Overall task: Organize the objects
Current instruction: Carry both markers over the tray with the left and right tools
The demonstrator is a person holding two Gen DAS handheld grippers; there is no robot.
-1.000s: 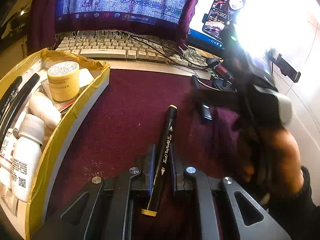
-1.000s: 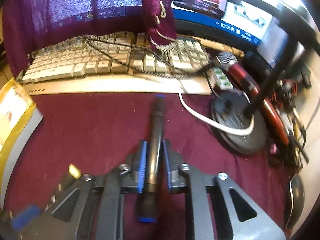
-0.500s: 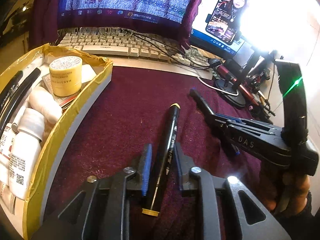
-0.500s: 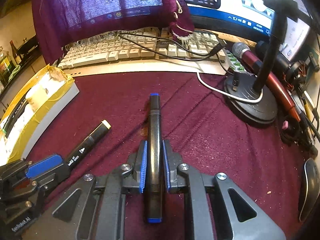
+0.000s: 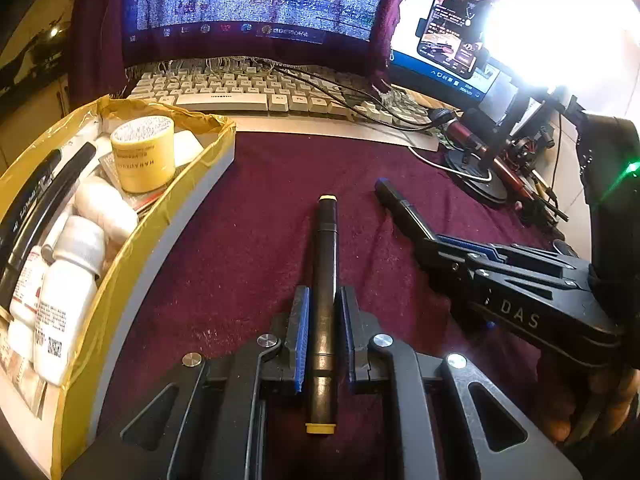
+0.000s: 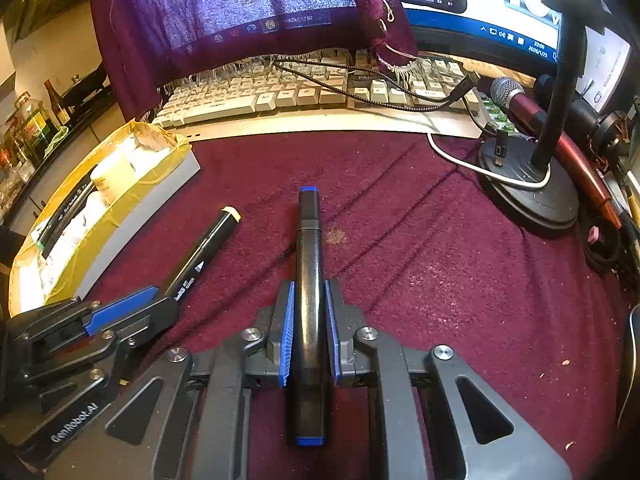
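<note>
My left gripper (image 5: 323, 300) is shut on a black marker with yellow caps (image 5: 325, 280), held just above the maroon cloth; this marker also shows in the right wrist view (image 6: 200, 252). My right gripper (image 6: 310, 292) is shut on a black marker with blue caps (image 6: 309, 264), whose tip shows in the left wrist view (image 5: 394, 200). The two grippers sit side by side, the right gripper (image 5: 436, 246) to the right of the left gripper (image 6: 132, 312). A yellow-lined box (image 5: 132, 240) at the left holds white bottles, a yellow jar (image 5: 143, 152) and black markers.
A keyboard (image 5: 260, 96) lies at the back under a cloth-draped monitor. A microphone stand base (image 6: 528, 196) with a red microphone (image 6: 532, 116) and cables stands at the right. A phone (image 5: 460, 16) is mounted at the back right. A mouse edge (image 6: 630, 360) is at the far right.
Both grippers have drawn back slightly toward me, each keeping its marker. The right gripper has steadied beside the left one after a fast blurred move.
</note>
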